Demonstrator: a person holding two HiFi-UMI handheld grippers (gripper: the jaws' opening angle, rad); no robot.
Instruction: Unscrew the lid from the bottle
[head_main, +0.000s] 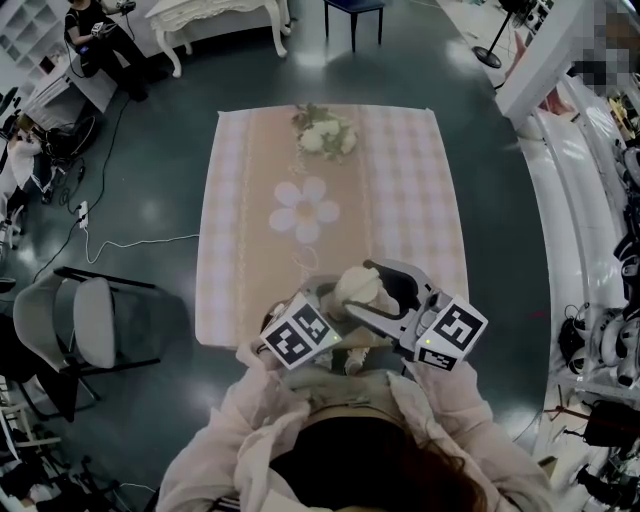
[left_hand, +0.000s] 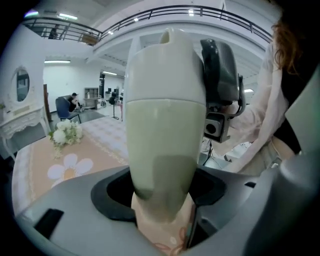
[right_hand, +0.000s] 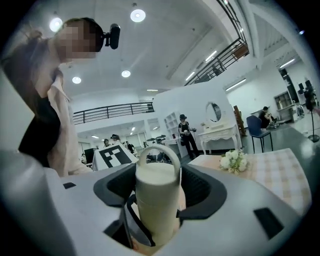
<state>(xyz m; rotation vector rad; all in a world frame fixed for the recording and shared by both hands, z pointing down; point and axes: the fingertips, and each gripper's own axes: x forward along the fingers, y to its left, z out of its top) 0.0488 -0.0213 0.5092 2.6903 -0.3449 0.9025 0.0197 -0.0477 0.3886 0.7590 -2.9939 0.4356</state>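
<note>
- The cream bottle (head_main: 358, 285) is held in the air over the near edge of the table (head_main: 235, 250), between the two grippers and close to the person's chest.
- The left gripper (left_hand: 164, 210) is clamped on the bottle's lower body. If that hold is weak, the body will likely turn with the lid (left_hand: 165, 70) and nothing unscrews.
- The right gripper (right_hand: 157, 212) stands wide, its jaws pressed on the upper part below the loop handle (right_hand: 159, 150). Whether the pads sit on the lid or under its seam is hard to tell. If under it, twisting would only fight the other grip.
- The shell looks smooth and rounded, so pads may slip and the bottle could drop.
- The bottle looks tilted, so any contents could spill once the lid loosens.
</note>
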